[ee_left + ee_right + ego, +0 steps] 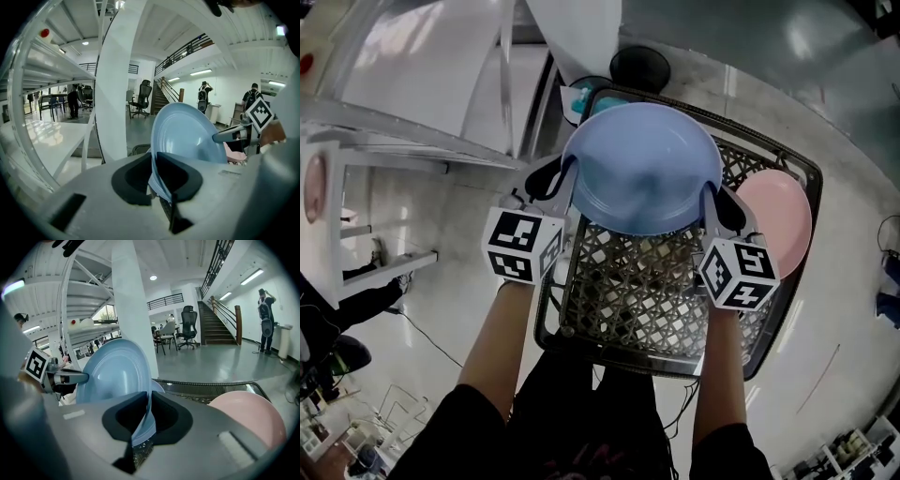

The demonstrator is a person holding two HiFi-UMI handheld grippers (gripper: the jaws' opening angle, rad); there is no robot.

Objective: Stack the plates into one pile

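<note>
Seen along its own jaws, the left gripper (pixel 567 180) is closed narrowly on the rim of the blue plate (pixel 642 169), the thin edge pinched between the dark pads. The right gripper (pixel 713 202) pinches the opposite rim in the same way. The plate looks like a light, stiff, moulded plastic one with a smooth, glossy face. I judge it unlikely to break but apt to slide in the pads or pivot if one side lets go first. The raised rim is the only sensible place to hold it, and two grips across from each other keep it from swinging.

In the head view both forearms reach up from the bottom of the frame, roughly parallel. The marker cubes sit at mid-height and the grippers angle forward and somewhat down. The plate hangs level between them at upper centre, hollow side up.

Beneath it lies the black wire basket (pixel 628 281). Further right, the pink plate (pixel 783 223) rests at the basket's right edge. It is the likely base of the pile, so the blue plate needs to go right and down.
</note>
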